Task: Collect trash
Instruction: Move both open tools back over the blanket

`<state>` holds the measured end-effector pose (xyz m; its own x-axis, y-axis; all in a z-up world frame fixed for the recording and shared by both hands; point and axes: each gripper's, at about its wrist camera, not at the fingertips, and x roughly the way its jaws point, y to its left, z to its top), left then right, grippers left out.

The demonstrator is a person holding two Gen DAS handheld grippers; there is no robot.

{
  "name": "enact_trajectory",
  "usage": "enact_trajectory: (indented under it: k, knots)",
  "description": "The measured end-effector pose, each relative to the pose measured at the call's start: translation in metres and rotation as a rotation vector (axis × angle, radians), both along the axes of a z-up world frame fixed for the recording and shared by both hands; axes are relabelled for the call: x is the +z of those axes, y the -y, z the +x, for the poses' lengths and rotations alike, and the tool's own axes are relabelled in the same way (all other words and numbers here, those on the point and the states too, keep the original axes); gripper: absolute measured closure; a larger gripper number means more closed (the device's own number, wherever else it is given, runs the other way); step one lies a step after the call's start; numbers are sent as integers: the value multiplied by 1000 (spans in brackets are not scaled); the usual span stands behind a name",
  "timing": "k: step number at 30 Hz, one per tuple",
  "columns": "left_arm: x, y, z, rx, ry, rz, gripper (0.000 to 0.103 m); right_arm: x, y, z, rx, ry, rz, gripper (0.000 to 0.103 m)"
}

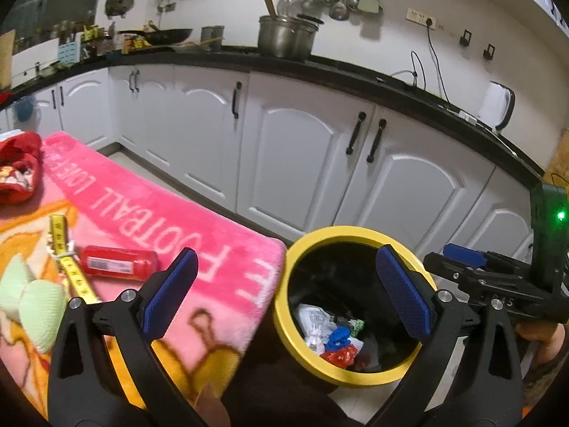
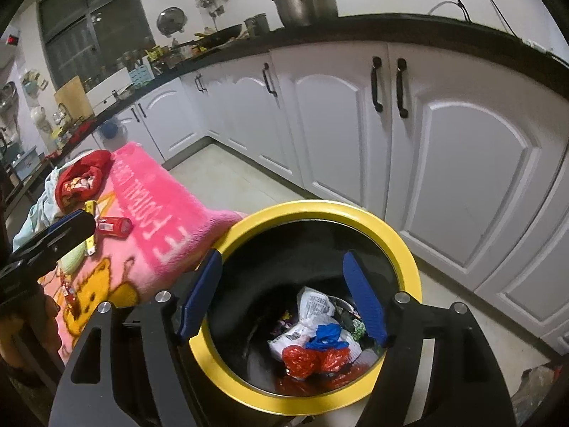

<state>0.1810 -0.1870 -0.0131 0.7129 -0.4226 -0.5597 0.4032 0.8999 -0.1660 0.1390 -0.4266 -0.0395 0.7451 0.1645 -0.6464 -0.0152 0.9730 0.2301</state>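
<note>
A black bin with a yellow rim [image 1: 359, 235] [image 2: 320, 210] stands beside the pink blanket. It holds crumpled wrappers [image 1: 334, 338] [image 2: 313, 334], white, blue and red. My left gripper [image 1: 284, 284] is open and empty, spanning the blanket edge and the bin's left rim. My right gripper [image 2: 284, 295] is open and empty, directly above the bin mouth; it also shows at the right of the left wrist view [image 1: 473, 270]. On the blanket lie a red packet [image 1: 117, 263] [image 2: 113, 227], a yellow tape measure [image 1: 67, 256] and a pale green wad [image 1: 32, 299].
The pink blanket [image 1: 149, 213] [image 2: 156, 192] covers the surface at left, with a red pouch [image 1: 17, 167] [image 2: 80, 178] at its far end. White cabinets [image 1: 291, 163] under a black counter run behind. A pot [image 1: 284, 35] and a kettle [image 1: 498, 106] stand on the counter.
</note>
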Motion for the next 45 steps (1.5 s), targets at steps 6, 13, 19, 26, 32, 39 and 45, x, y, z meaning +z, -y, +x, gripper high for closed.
enact_trajectory:
  k: [6, 13, 19, 26, 32, 39, 45]
  knots:
    - [12, -19, -8, 42, 45, -5, 11, 11, -17, -1, 32, 22, -15, 34]
    - [18, -41, -14, 81, 61, -20, 11, 22, -38, -5, 73, 42, -35, 33]
    - [20, -61, -21, 119, 73, -24, 11, 27, -63, -5, 125, 50, -63, 33]
    - [23, -91, -27, 178, 78, -41, 11, 36, -87, -4, 173, 64, -86, 33]
    - [22, -114, -32, 228, 78, -52, 11, 41, -104, -2, 207, 70, -93, 33]
    - [22, -138, -35, 274, 79, -69, 11, 49, -130, 2, 268, 86, -104, 33]
    - [23, -157, -37, 313, 81, -87, 11, 54, -153, 4, 313, 95, -102, 33]
